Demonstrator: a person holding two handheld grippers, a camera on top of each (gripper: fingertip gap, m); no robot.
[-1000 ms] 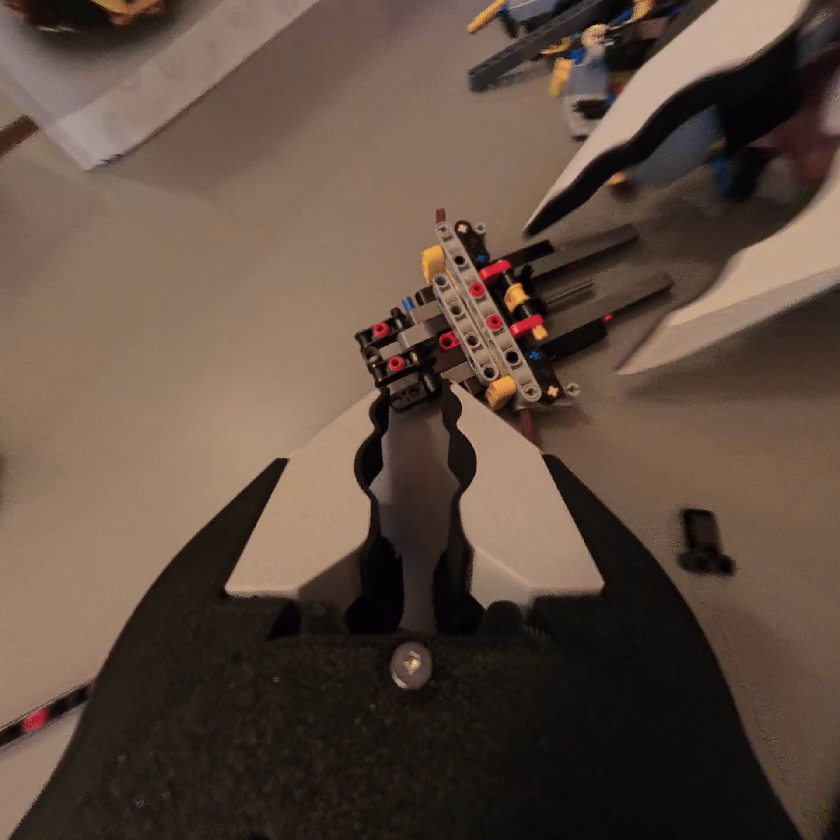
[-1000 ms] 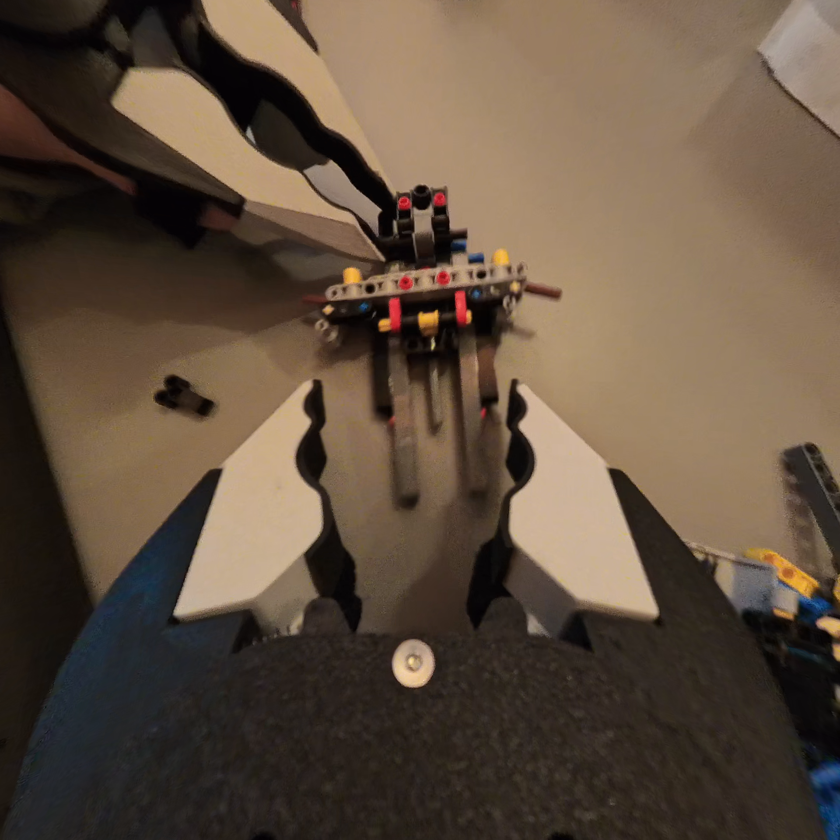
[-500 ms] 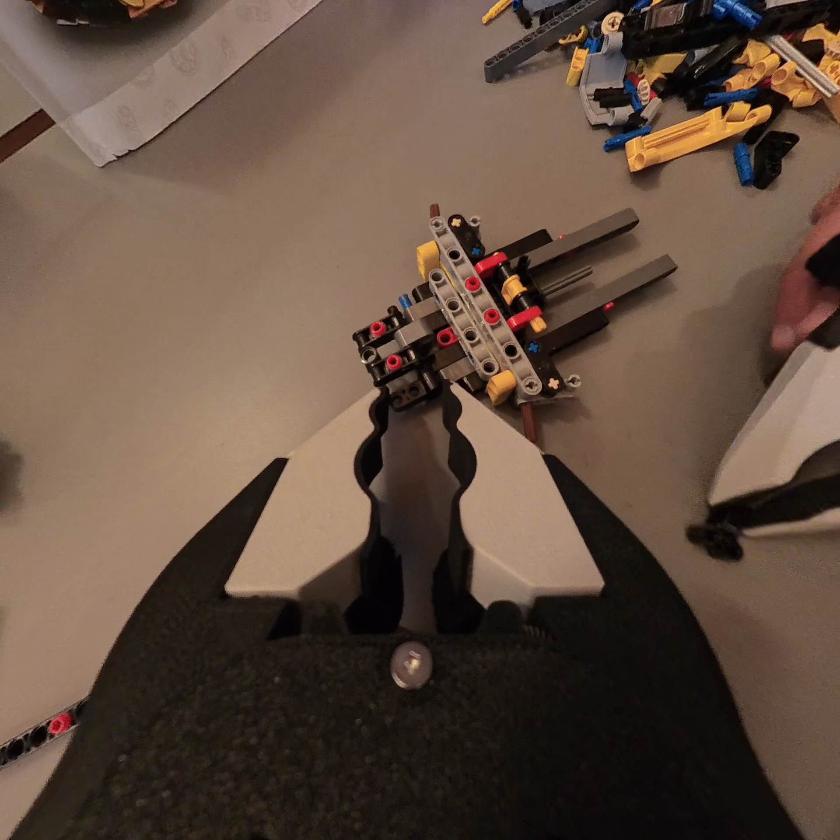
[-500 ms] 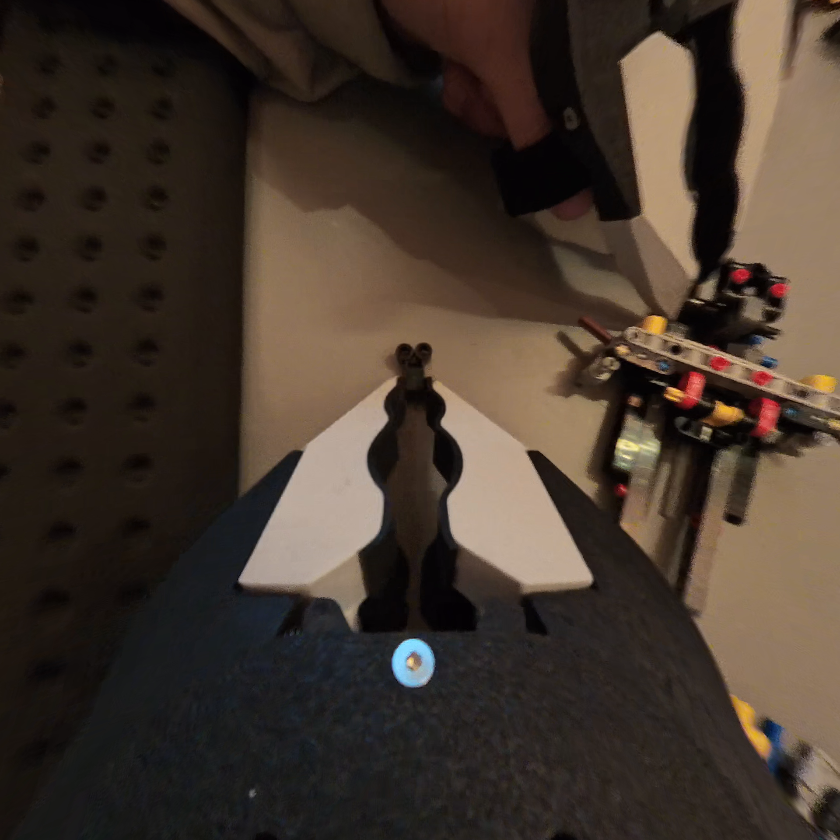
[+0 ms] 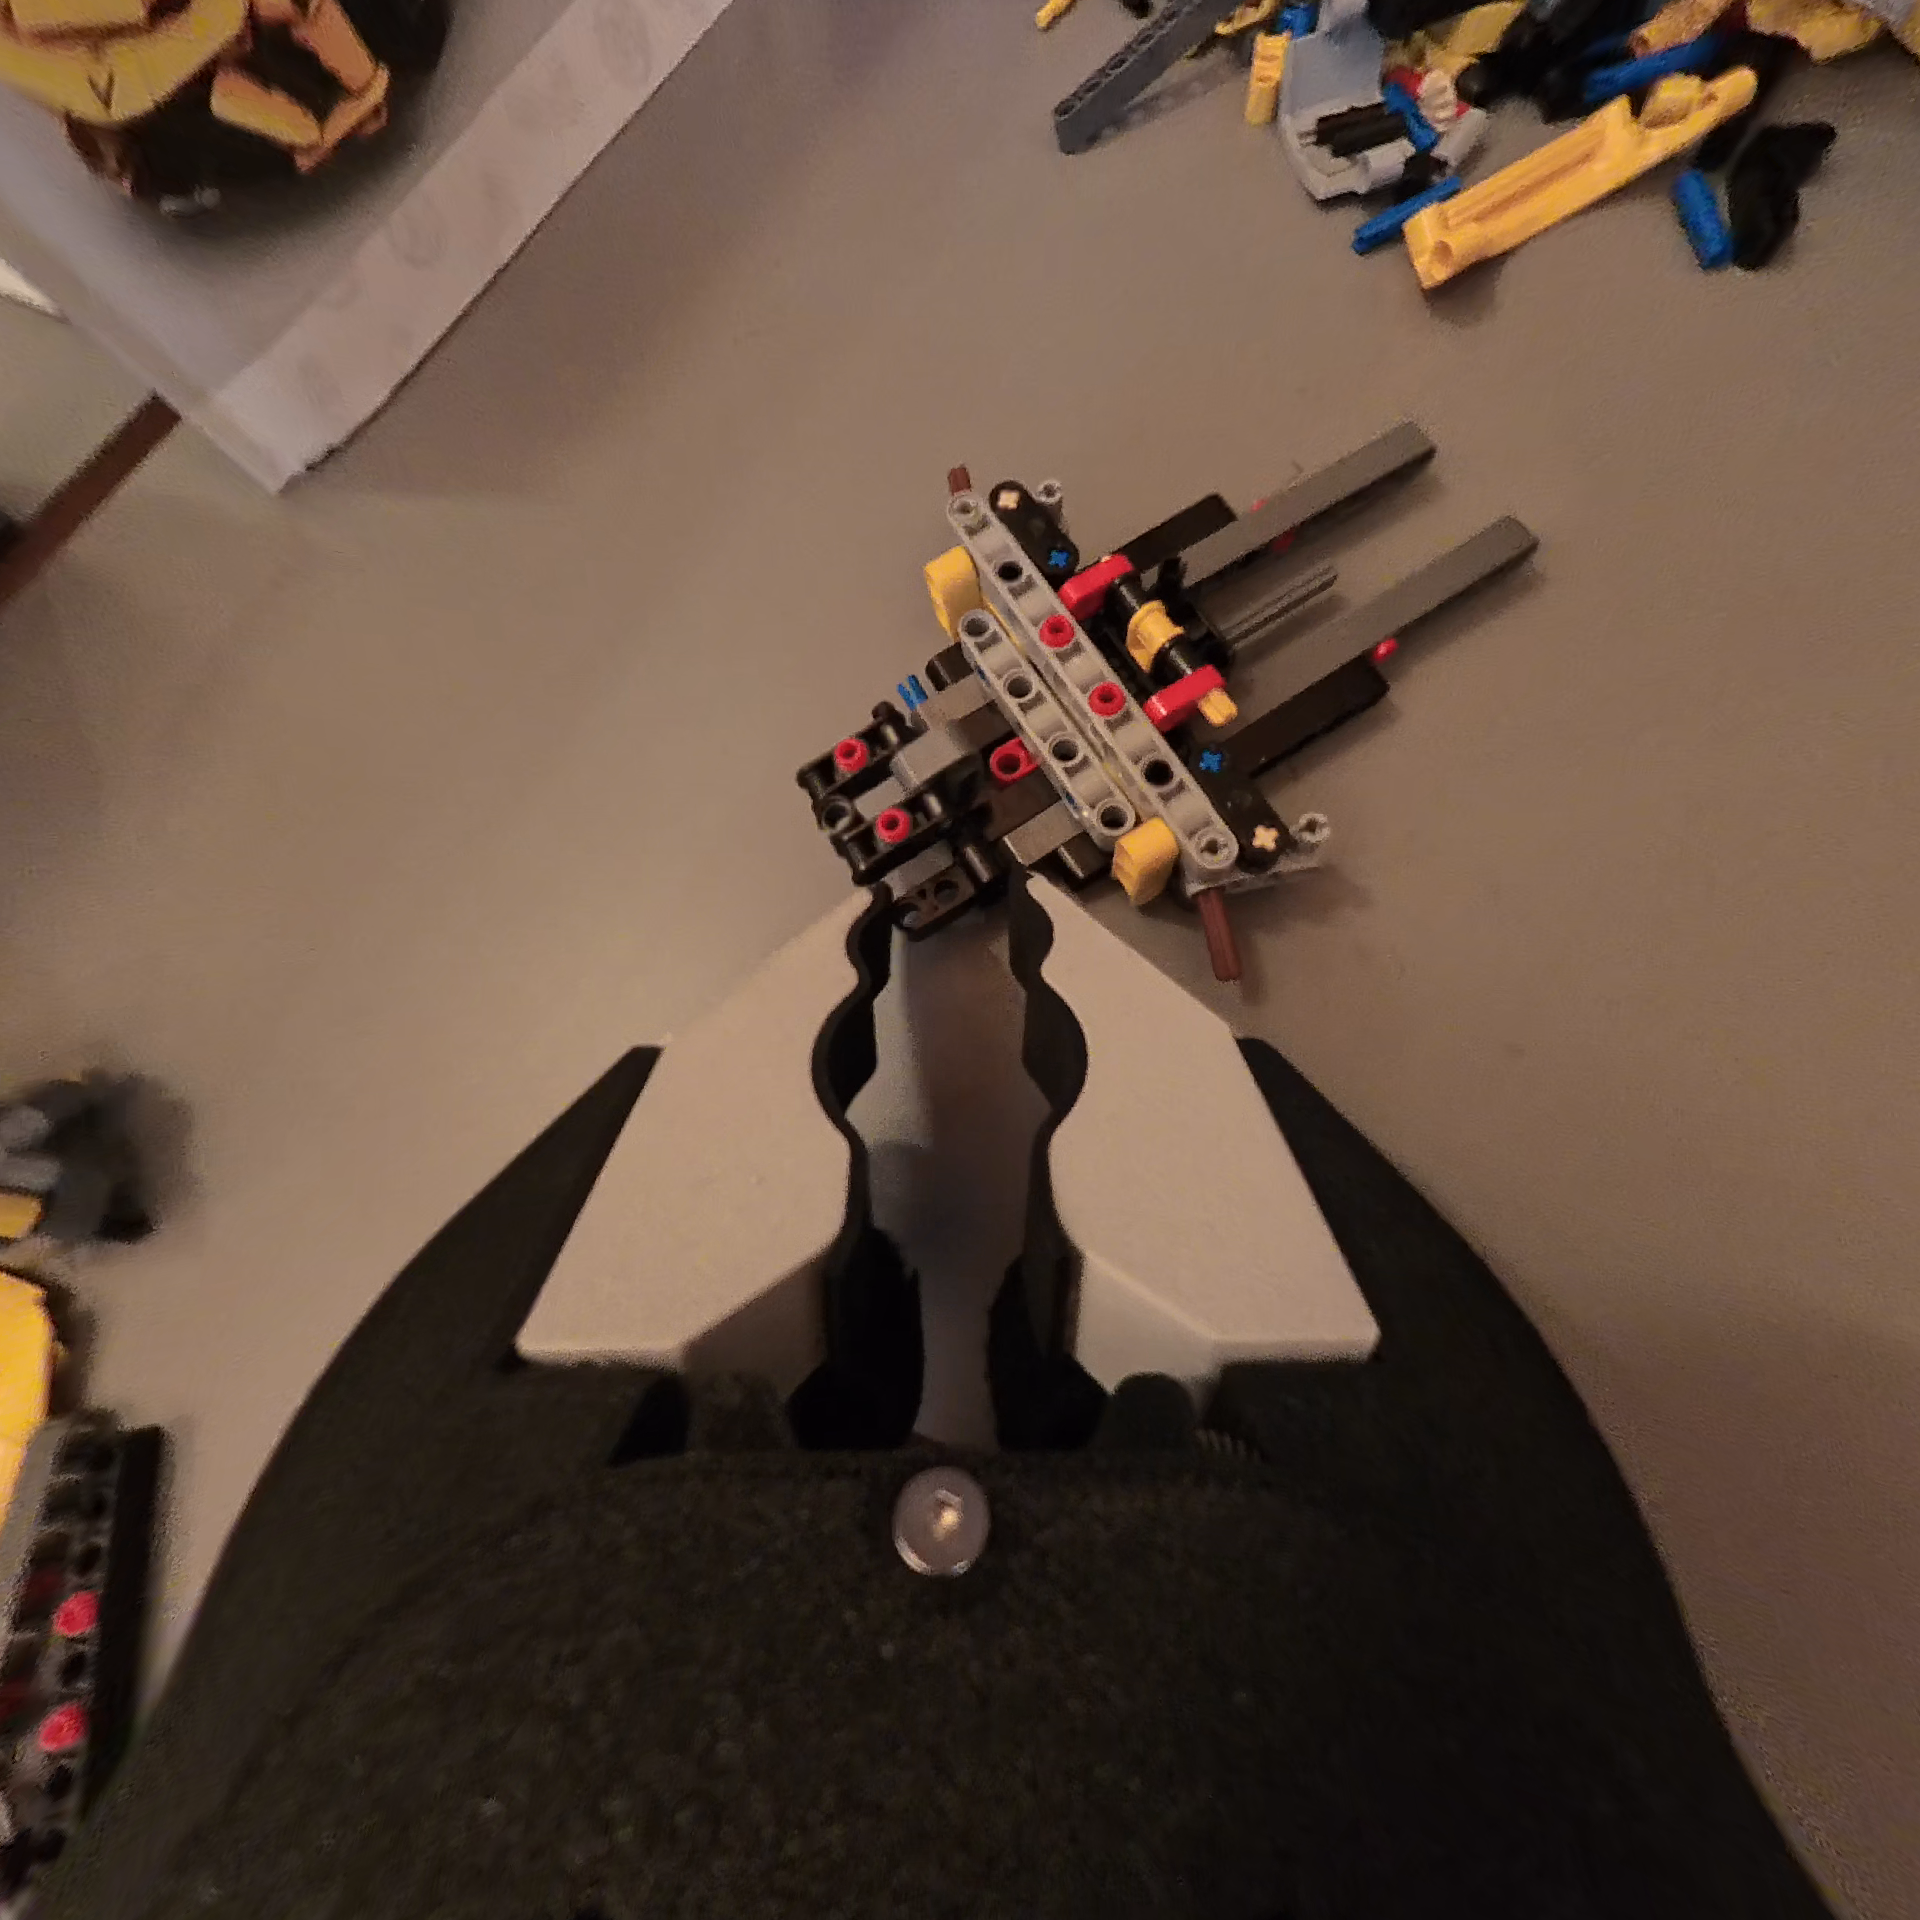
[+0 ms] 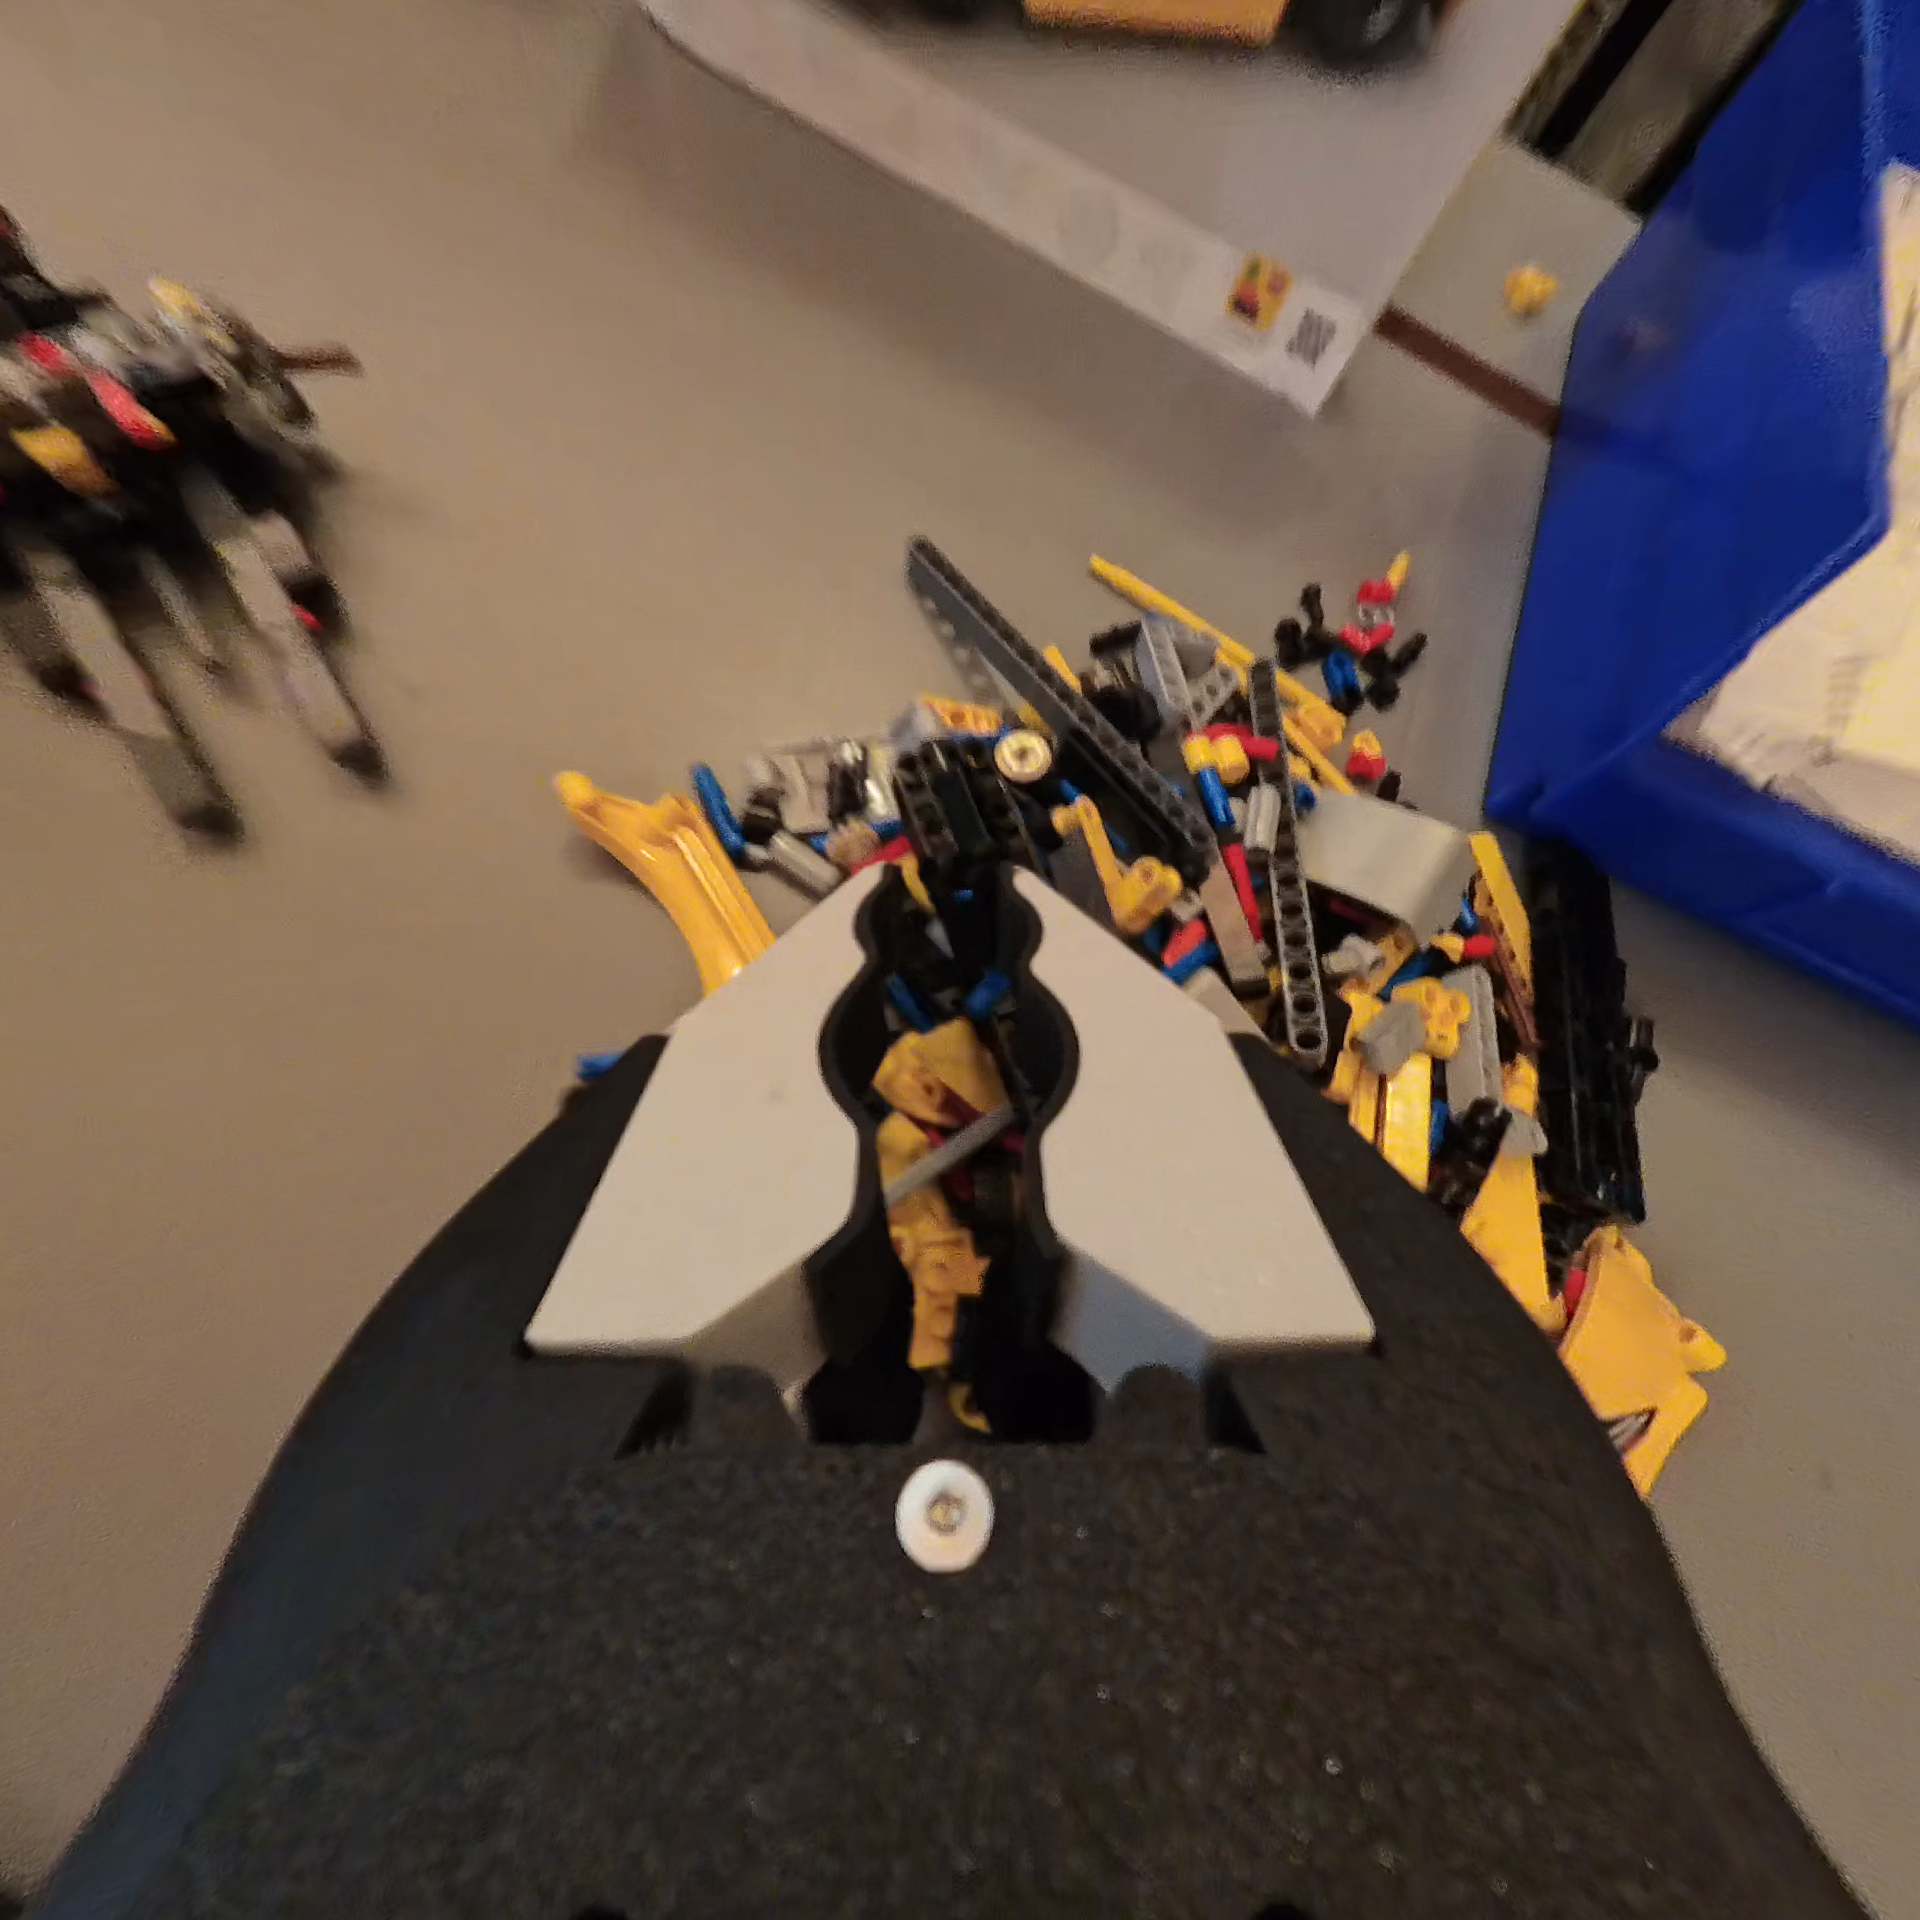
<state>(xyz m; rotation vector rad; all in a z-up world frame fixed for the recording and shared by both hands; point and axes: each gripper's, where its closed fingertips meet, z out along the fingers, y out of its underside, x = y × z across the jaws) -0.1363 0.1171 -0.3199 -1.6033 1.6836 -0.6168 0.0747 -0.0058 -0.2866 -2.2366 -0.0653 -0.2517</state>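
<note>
- The left claw was drawn nearly closed, its tips pinching the black connector end of the brick assembly, which lay flat on the grey table.
- That grip looked the same as half a second before: the assembly had not shifted, and its two long grey beams pointed away from the claw.
- The change was on the other side. The right claw had swung off from the table edge, where it had closed on a small black piece, and now hung over the pile of loose bricks.
- Its fingers stood close together with a narrow gap. Black parts showed at the tips, but against the pile behind I could not tell whether they were held or only lay beneath.
- In the right wrist view the assembly sat well off to the left, blurred, so that claw was moving and was well apart from it.
- The right claw and the hand with it had also gone from the left wrist view, which showed the pile at the upper right.
- A blue bin stood just beside the pile on its right, and a pale box lay beyond it.
- A few more brick parts lay at the left edge of the left wrist view.
</note>
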